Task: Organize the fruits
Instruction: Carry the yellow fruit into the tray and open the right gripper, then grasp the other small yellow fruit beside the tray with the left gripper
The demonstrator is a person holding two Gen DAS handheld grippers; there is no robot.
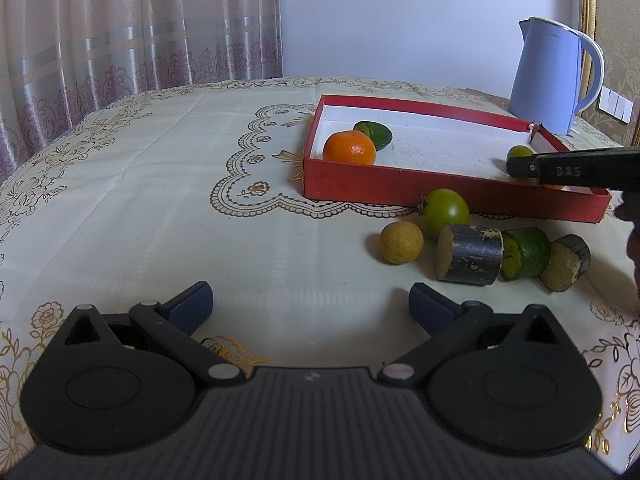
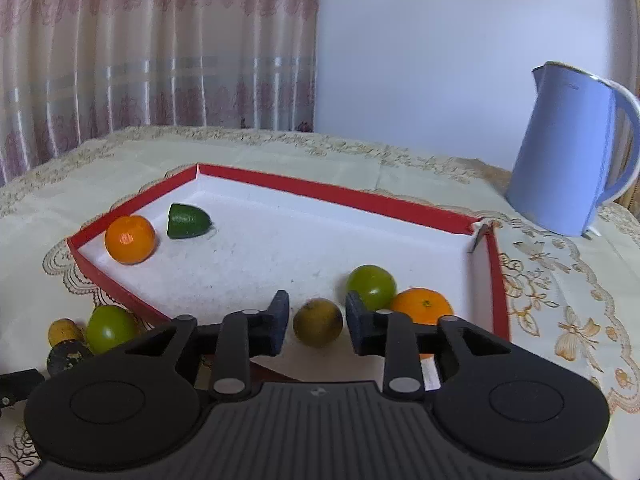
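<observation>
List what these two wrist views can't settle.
- Right view: second orange in the tray, lower half behind the right claw.
- Left view: green fruit at the tray's right end, mostly behind the right claw's dark arm; the orange there barely shows.
- Right view: dark piece and yellow piece outside the tray, cut off by the claw body.
- Both views: kettle lettering too small to read.

Worktop (image 1: pixel 160 184) under cream floral cloth — carries red tray (image 1: pixel 400 190), blue kettle (image 1: pixel 548 76), loose fruit pieces (image 1: pixel 468 258) beside tray.
</observation>
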